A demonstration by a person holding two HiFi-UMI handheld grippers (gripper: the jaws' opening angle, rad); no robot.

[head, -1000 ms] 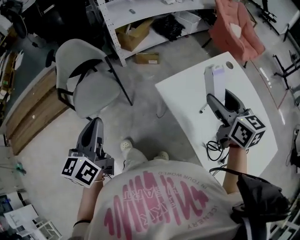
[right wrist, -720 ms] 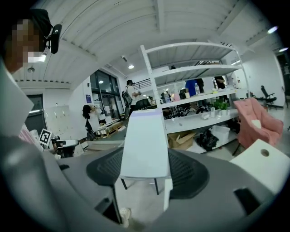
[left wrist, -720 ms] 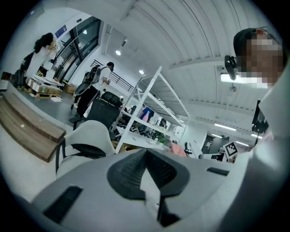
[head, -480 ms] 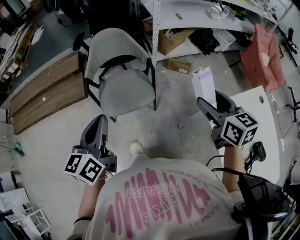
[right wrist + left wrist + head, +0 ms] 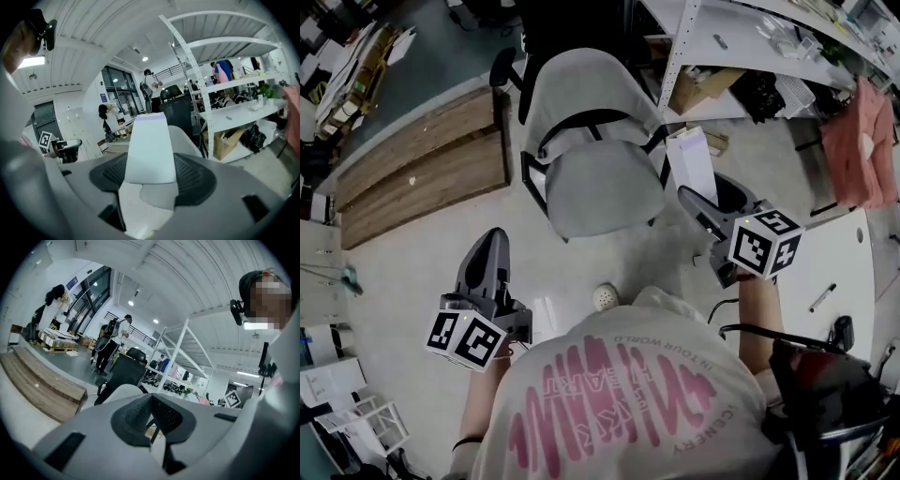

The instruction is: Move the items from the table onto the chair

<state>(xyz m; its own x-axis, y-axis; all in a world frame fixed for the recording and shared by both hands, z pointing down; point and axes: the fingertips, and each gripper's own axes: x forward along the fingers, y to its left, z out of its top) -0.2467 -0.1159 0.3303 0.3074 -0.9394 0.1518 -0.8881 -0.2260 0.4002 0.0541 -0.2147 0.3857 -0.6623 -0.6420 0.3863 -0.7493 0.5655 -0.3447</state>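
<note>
My right gripper is shut on a tall white box with a pale purple top; the box stands between its pads in the right gripper view. It hangs just right of the grey chair, beside the seat's right edge. My left gripper hangs low at the left over the floor, shut with nothing in it; in the left gripper view its jaws meet. The white table is at the right edge with a pen on it.
White metal shelving with cardboard boxes stands behind the chair. A wooden bench runs along the left. A pink cloth hangs at the far right. People stand far off in the room.
The view has swung from the table toward the chair. My right gripper has carried the white box from over the table to beside the chair seat. The left gripper stays low.
</note>
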